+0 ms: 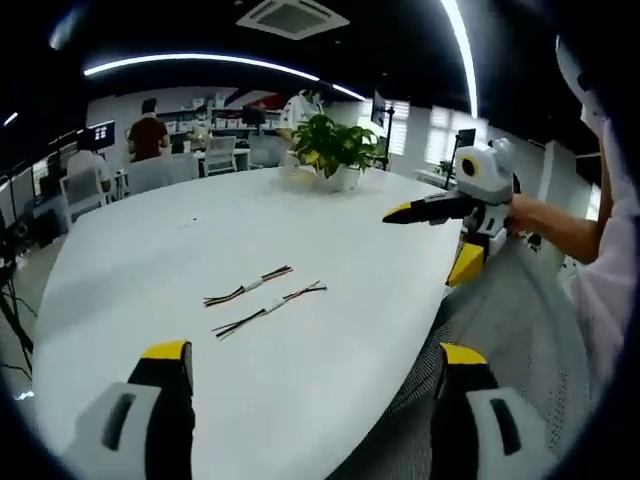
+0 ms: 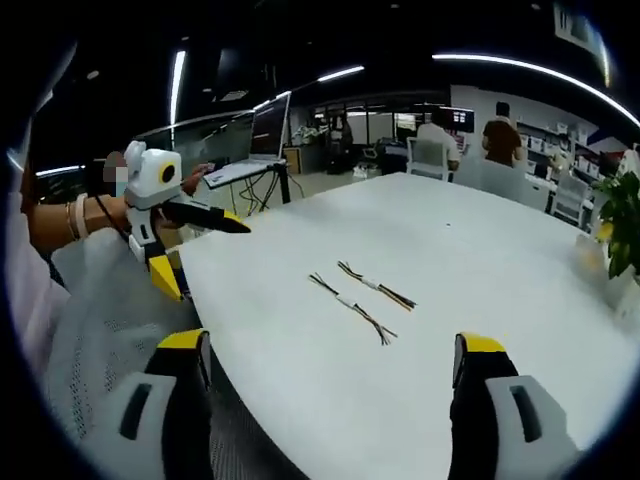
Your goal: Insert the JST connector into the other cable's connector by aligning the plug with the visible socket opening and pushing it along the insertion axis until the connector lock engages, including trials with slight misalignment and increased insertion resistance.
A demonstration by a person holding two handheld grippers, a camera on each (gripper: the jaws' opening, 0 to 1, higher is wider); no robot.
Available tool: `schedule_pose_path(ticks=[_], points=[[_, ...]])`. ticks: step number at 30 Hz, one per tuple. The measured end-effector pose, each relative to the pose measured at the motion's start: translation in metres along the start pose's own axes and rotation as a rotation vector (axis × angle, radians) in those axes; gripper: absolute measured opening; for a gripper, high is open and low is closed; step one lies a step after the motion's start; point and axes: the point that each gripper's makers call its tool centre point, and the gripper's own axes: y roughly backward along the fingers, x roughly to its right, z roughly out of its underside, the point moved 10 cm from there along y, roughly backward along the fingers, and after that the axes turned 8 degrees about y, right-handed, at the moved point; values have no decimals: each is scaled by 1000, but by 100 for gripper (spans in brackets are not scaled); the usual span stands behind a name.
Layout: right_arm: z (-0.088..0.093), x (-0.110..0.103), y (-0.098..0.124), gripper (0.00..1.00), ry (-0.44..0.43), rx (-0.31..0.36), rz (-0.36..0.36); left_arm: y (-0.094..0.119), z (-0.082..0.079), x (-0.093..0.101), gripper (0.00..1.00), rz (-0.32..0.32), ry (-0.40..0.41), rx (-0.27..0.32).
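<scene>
Two short cables of thin coloured wires lie side by side on the white table (image 1: pixel 150 270), each with a small white connector near its middle. In the left gripper view they are the farther cable (image 1: pixel 248 287) and the nearer cable (image 1: pixel 268 309). In the right gripper view the same pair appears as one cable (image 2: pixel 377 285) and the other cable (image 2: pixel 352 307). My left gripper (image 1: pixel 315 365) is open, well short of them and holding nothing. My right gripper (image 2: pixel 330 350) is open too, hovering at the table's edge. Each gripper also shows from the other side: the right gripper (image 1: pixel 430 243) and the left gripper (image 2: pixel 210 258), both held in hands off the table edge.
A potted plant (image 1: pixel 335 150) stands at the far end of the table. Office chairs (image 1: pixel 160 172), desks with a laptop (image 2: pixel 268 128) and several people are beyond it. A person's sleeve and lap (image 1: pixel 520 300) lie along the curved table edge.
</scene>
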Motion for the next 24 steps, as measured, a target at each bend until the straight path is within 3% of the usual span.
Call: schedule_pose_path(ticks=[2,7,13,16,19,24], points=[[2,-1,-3,100,-26,-10,-1,1,1,3,99,-11,21,28],[4,-5,-6,100,-2,16,-19,-1,1,1,99,-20,35,4],[11,-7,0,100,-19,-32,8,-3,-3,1,99,-44,53,12],[6,-7,1,100,19,-22,16,-2,-3,1,99,-51,55,14],[7,-5,1,100,-4,-30,17,-1,-2,3,99,-48,41,-12],[9,-4,2,100,-13,-52,23,-4,0,2,99,-32,85,-16]])
